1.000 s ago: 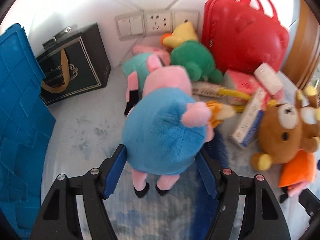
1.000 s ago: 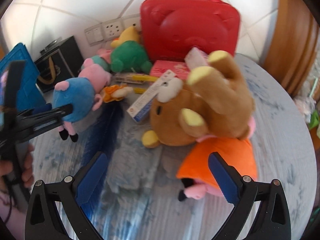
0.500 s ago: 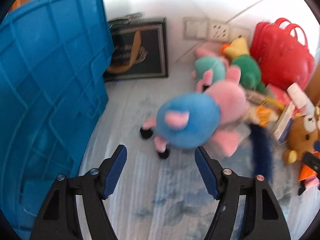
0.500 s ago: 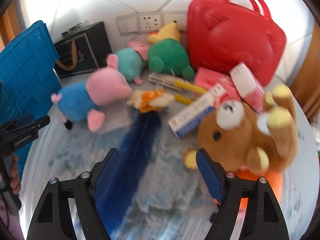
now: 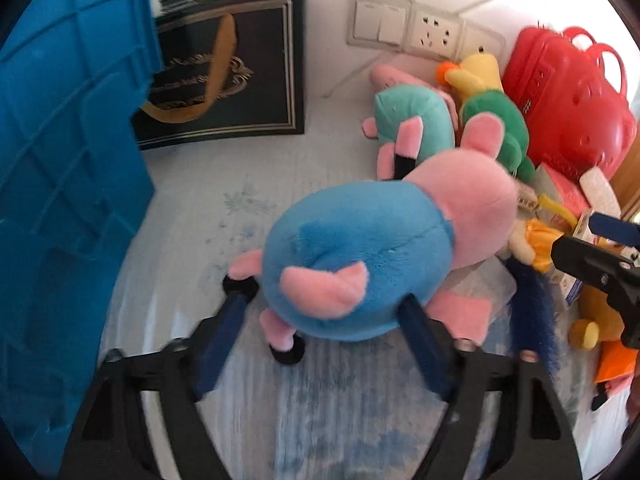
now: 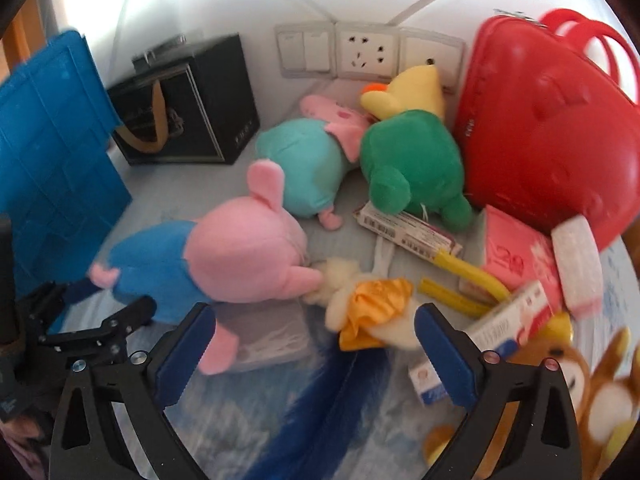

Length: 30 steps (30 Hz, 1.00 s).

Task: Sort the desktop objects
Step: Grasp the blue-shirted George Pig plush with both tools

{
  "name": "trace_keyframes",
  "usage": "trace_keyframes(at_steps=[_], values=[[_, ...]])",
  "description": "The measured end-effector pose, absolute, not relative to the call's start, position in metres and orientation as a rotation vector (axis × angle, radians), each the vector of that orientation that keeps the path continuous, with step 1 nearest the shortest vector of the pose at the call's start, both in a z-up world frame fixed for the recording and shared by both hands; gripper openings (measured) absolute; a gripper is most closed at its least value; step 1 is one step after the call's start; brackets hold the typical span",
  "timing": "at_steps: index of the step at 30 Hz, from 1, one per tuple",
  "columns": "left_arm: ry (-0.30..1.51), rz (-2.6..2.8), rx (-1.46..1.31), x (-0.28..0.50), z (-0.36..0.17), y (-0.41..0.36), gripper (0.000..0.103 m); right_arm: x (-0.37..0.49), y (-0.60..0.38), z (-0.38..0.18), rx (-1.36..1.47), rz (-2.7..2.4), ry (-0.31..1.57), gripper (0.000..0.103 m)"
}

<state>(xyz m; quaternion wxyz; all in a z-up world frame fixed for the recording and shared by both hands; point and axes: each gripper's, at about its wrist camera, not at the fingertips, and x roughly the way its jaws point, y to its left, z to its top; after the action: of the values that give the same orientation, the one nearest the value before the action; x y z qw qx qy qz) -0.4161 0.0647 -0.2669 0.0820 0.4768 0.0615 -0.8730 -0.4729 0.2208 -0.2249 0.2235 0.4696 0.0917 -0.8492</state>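
Note:
A pig plush in a blue shirt (image 5: pixel 372 256) lies on the table. My left gripper (image 5: pixel 324 320) is open, its blue pads on either side of the plush's rear, apart from it as far as I can tell. The same plush (image 6: pixel 216 256) shows in the right wrist view, with the left gripper (image 6: pixel 104 320) at its back. My right gripper (image 6: pixel 316 340) is open and empty over a small orange-and-white doll (image 6: pixel 368 312) and a dark blue furry strip (image 6: pixel 332 404). A brown bear plush (image 6: pixel 576 392) lies at the right.
A blue crate (image 5: pixel 68 184) stands at the left, a black gift bag (image 5: pixel 224 68) behind it. A teal pig plush (image 6: pixel 304 164), a green and yellow plush (image 6: pixel 412 160), a red case (image 6: pixel 552 128) and several small boxes (image 6: pixel 516 264) crowd the back right. The wall has sockets (image 6: pixel 360 52).
My left gripper let the blue pig plush go on the table and has now closed in around its rear again. My right gripper moved left, from the bear toward the orange doll.

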Motion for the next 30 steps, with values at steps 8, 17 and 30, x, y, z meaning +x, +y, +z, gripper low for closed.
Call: trace_keyframes(at_steps=[8, 17, 30], values=[[0.185, -2.653, 1.433, -0.426, -0.285, 0.061, 0.099, -0.499, 0.204, -0.246, 1.264, -2.250, 0.201, 0.101], [0.055, -2.724, 1.410, -0.446, -0.288, 0.068, 0.080, -0.519, 0.169, -0.275, 1.250, -2.096, 0.193, 0.068], [-0.052, -2.811, 1.242, -0.415, -0.233, 0.085, 0.073, -0.492, 0.186, -0.226, 1.139, -2.158, 0.149, 0.056]])
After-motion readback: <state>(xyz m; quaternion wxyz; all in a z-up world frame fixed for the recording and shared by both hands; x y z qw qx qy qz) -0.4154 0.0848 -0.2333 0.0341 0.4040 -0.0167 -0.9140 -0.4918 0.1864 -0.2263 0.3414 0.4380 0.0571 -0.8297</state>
